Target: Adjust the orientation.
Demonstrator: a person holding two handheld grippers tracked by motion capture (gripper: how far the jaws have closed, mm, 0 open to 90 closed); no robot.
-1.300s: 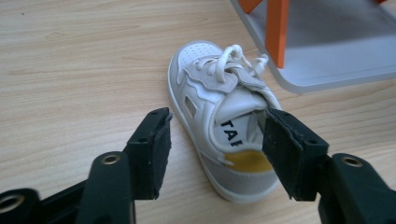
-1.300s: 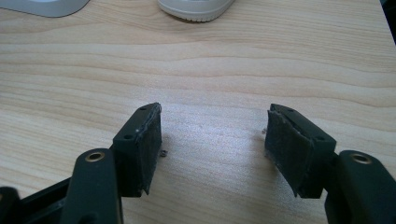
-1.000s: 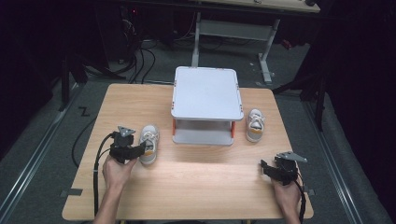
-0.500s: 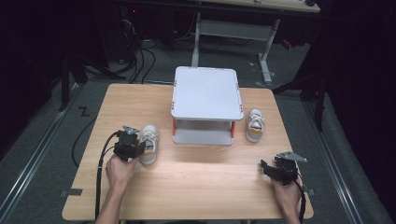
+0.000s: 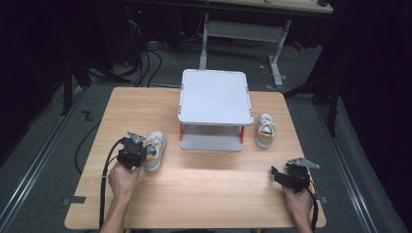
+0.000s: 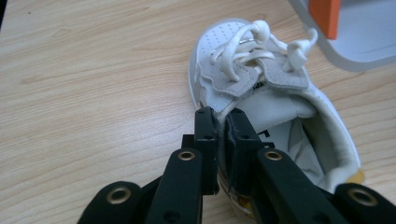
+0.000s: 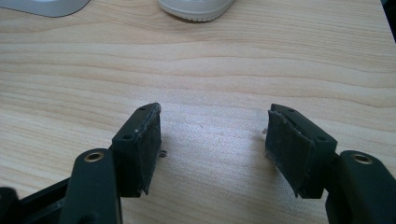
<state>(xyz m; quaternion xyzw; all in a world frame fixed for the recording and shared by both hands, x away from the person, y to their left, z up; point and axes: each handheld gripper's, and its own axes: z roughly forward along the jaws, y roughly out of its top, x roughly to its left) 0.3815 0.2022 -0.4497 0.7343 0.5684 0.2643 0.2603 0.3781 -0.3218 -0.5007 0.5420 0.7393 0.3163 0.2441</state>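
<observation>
Left tongs (image 6: 219, 140) have just closed, pinching the left shoe's (image 6: 261, 107) side wall beside the white stand (image 5: 215, 99); ready to lift. Right tongs (image 7: 212, 149) spread.

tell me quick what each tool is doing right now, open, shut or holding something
Left tool: jaws have just been closing, now shut on the side wall of the left shoe.
Right tool: open, nothing between the jaws, over the bare table.
</observation>
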